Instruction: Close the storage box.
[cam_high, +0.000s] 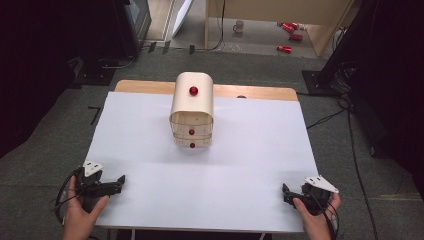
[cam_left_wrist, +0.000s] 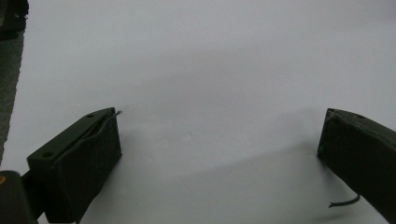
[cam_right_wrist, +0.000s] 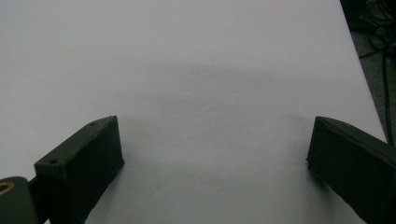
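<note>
Resting at the near corners of the white-covered surface (cam_high: 150, 190): left gripper (cam_high: 119, 182) and right gripper (cam_high: 285, 192), both spread wide, empty. Standing untouched mid-surface, well apart: small rounded pale-wood drawer chest with red knobs (cam_high: 192, 109), drawers closed. Nothing apparently started.

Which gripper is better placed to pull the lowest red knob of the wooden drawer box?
Left, slightly. The rounded wooden drawer box stands nearer the left gripper than the right gripper. Both are open, and the lowest red knob faces the person.
</note>
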